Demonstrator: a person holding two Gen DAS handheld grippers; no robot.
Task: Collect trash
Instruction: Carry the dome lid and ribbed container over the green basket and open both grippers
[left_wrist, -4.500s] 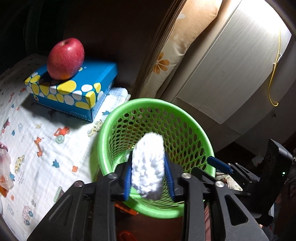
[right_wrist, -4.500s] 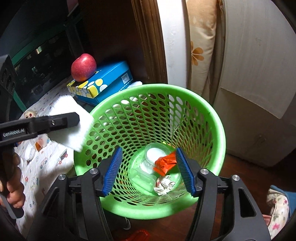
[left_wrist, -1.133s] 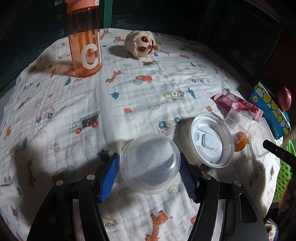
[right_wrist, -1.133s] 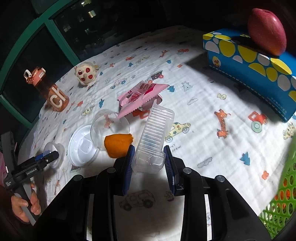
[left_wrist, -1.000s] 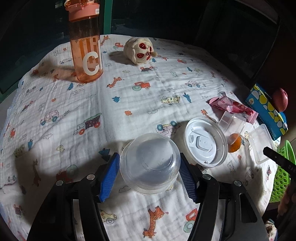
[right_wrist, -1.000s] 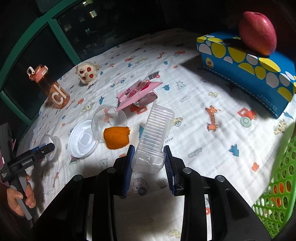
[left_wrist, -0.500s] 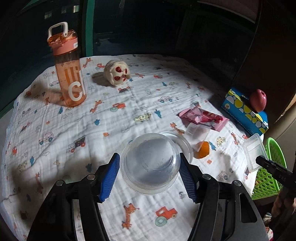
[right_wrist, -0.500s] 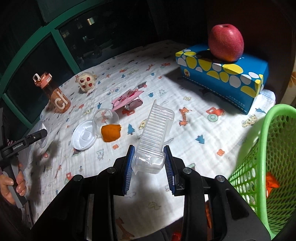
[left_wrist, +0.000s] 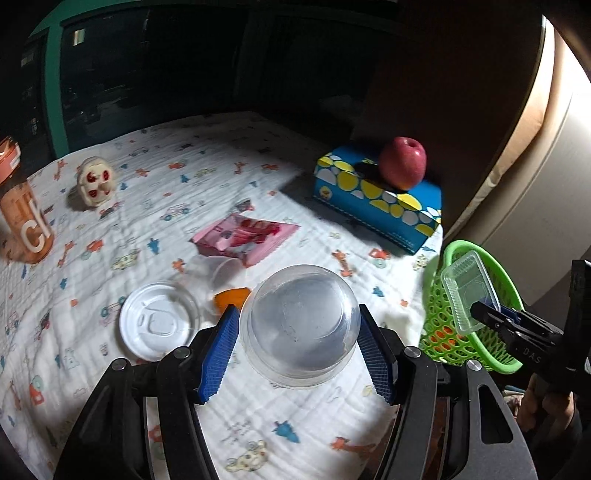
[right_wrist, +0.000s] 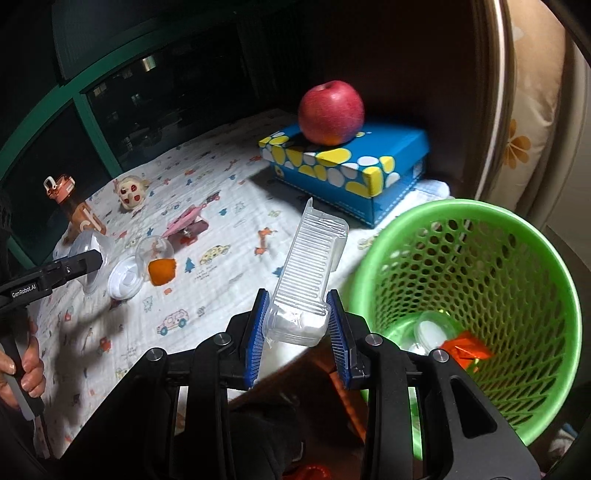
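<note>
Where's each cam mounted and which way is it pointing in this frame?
Left wrist: on the left gripper, facing across the table toward the tissue box; its fingers clamp a clear dome cup.
Right wrist: on the right gripper, aimed at the table edge and green basket; its fingers grip a clear ribbed tray.
Shared: apple, box, basket; each shows the other gripper.

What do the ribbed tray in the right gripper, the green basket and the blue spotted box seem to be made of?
Ribbed tray: thin clear plastic, glossy; the cloth shows through its moulded ridges.
Green basket: rigid moulded plastic, slightly shiny, with regular round perforations.
Blue spotted box: probably printed cardboard, going by its sharp folded edges and smooth satin print.
</note>
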